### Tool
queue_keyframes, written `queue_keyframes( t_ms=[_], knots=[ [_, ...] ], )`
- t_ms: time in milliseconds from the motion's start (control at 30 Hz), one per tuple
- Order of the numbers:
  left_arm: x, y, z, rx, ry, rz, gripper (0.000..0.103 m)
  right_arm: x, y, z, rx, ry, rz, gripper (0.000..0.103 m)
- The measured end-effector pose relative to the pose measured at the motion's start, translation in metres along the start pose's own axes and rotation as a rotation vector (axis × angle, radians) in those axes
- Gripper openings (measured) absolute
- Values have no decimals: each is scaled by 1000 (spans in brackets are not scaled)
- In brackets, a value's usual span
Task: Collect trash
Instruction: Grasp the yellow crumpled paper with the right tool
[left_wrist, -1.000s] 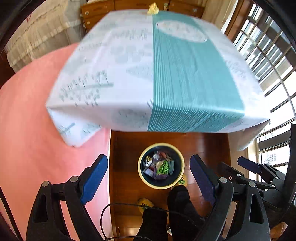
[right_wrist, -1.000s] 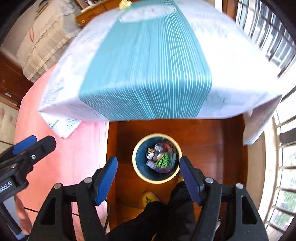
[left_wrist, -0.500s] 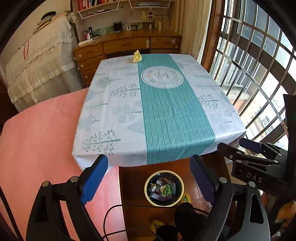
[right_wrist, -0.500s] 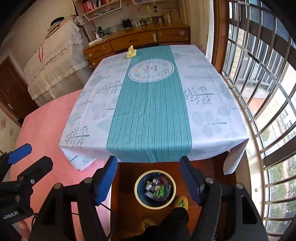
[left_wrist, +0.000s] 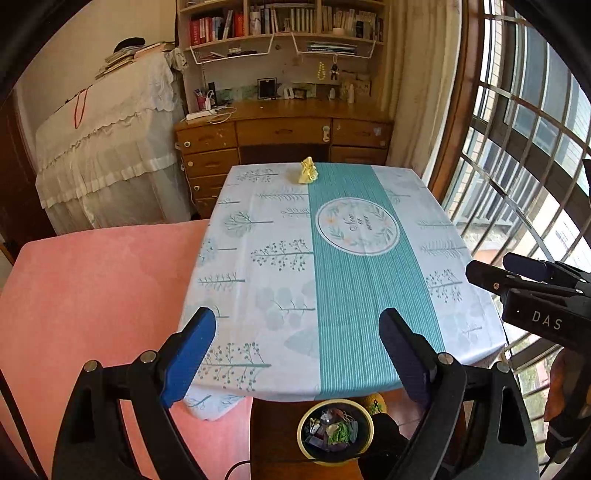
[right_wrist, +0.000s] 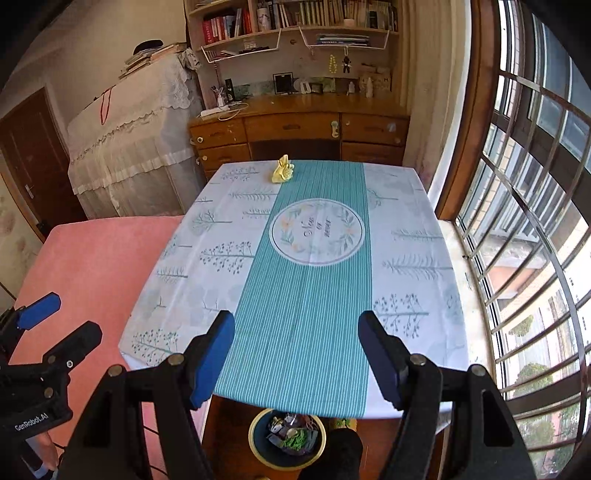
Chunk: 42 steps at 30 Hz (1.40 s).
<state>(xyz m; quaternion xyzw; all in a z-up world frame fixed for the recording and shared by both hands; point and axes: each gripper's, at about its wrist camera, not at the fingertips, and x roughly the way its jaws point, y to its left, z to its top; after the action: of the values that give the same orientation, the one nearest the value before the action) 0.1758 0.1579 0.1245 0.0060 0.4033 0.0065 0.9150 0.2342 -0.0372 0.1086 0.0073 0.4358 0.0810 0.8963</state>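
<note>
1. Overhead, both grippers hang above the near edge of the table, angled down toward it. Table wears a white cloth with tree prints and a teal striped runner down the middle.
2. Left gripper: blue pads spread wide, nothing between them, nothing touched.
3. Right gripper: blue pads likewise spread wide and empty. In the left wrist view it shows at the right edge, apart from the left one.
4. Trash item: one crumpled yellow wrapper at the far end of the table, on the seam where white cloth meets the runner. Well apart from both grippers.
5. Bin: round, yellow rim, dark inside, on the wooden floor just below the table's near edge. Mixed scraps inside, one green piece among them. In the right wrist view the bin is partly hidden by the cloth's overhang.
6. Person: dark trouser leg and a yellow slipper just beside the bin.
7. Surroundings: pink bedspread to the left of the table, wooden desk with drawers beyond it, barred window to the right.
</note>
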Motion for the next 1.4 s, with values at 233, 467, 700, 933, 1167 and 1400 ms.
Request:
queue_keyframes(
  t_ms=[233, 467, 700, 933, 1167, 1400],
  knots=[
    [67, 14, 81, -130, -4, 123, 89, 84, -10, 84, -94, 26, 105, 70],
    [160, 18, 160, -276, 46, 201, 89, 192, -36, 169, -123, 102, 185, 70],
    [264, 32, 195, -380, 106, 296, 89, 315, -42, 237, -147, 199, 255, 70],
    [346, 59, 211, -493, 184, 370, 89, 422, -26, 279, -93, 296, 288, 70],
    [398, 91, 204, -622, 234, 415, 89, 499, -17, 303, 38, 389, 300, 70],
    [413, 111, 190, -669, 249, 428, 89, 524, 8, 308, -53, 361, 276, 71]
  ],
)
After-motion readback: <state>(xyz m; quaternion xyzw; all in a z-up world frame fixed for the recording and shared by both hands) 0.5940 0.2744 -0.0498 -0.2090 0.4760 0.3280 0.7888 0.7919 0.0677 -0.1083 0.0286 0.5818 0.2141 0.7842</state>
